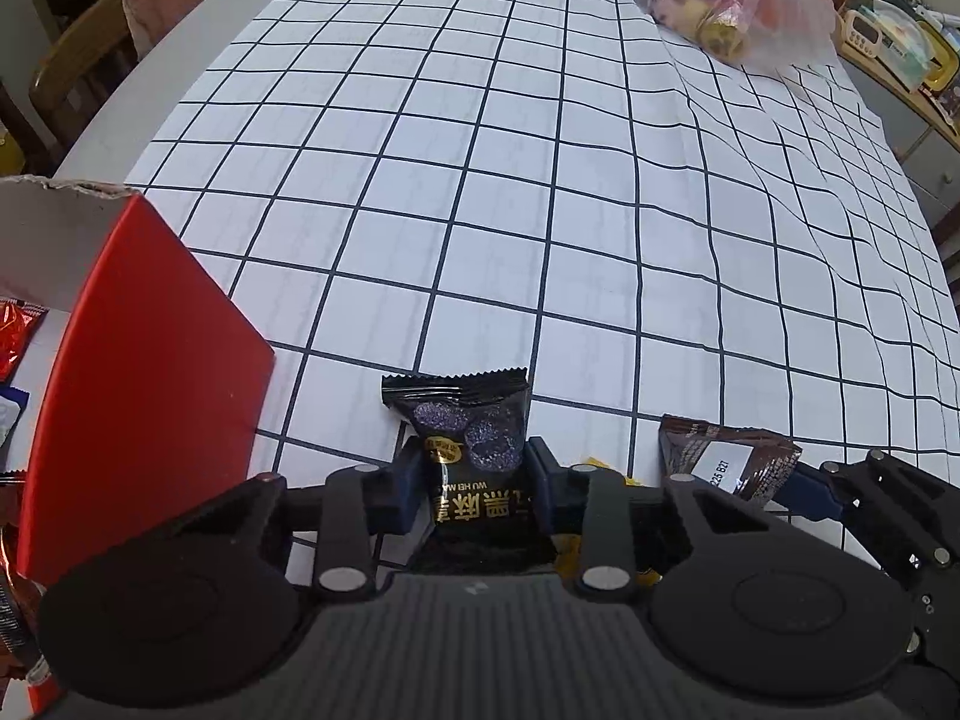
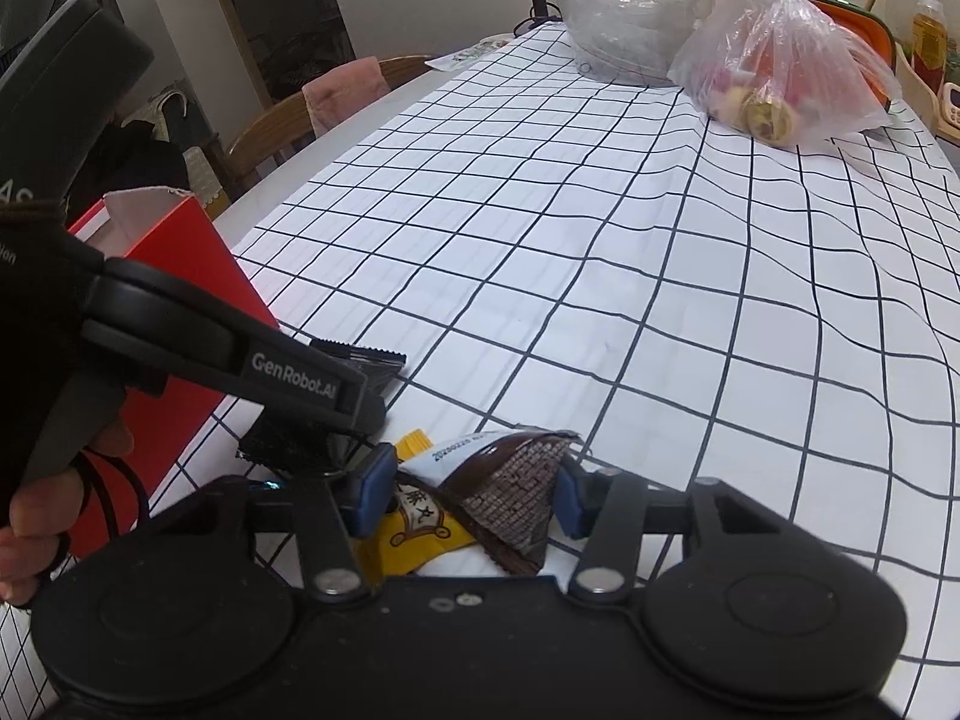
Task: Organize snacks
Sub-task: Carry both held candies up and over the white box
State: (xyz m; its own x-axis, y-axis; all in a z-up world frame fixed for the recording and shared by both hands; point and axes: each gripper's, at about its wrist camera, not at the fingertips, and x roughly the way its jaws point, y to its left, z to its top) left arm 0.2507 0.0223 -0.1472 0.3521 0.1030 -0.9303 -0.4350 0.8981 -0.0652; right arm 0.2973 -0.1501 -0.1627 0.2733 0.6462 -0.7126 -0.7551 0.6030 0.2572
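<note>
A black snack packet (image 1: 468,450) with purple balls printed on it sits between the blue pads of my left gripper (image 1: 475,480), which is shut on it just above the checked cloth. My right gripper (image 2: 474,498) is shut on a crumpled brown packet (image 2: 510,492), also seen beside the left tool as the brown packet (image 1: 732,459). A yellow packet (image 2: 420,534) lies under the brown one. An open red box (image 1: 150,372) stands at the left, the same red box (image 2: 198,276) behind the left tool. It holds some packets (image 1: 15,330).
A checked tablecloth (image 1: 540,180) covers the table. At the far right lie a clear plastic bag of snacks (image 2: 780,72) and a bagged bowl (image 2: 624,18). Wooden chairs (image 2: 282,120) stand past the left edge. A hand (image 2: 36,516) grips the left tool.
</note>
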